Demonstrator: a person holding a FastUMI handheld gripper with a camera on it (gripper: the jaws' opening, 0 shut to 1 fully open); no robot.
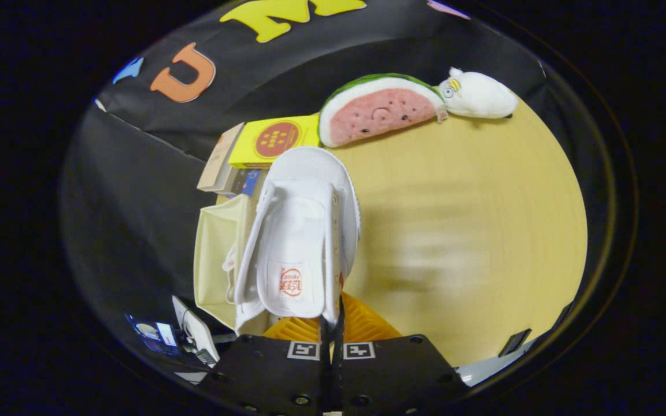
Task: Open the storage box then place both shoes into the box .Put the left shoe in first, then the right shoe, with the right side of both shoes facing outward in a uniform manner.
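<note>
Jaws nearly closed, pinching the white shoe at its collar edge, the gripper holding it lifted above the tabletop, toe pointing away. Tongue with a red logo faces the camera. Cream storage box sits just left of the shoe, partly hidden behind it. Beyond the toe, a yellow box on a stack of books. Watermelon plush and white plush lie at the far tabletop edge.

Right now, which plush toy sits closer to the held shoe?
The watermelon-slice plush, pink and green, just beyond the white shoe pinched in the tool. The white animal plush lies farther along the table, touching the slice's far end.
</note>
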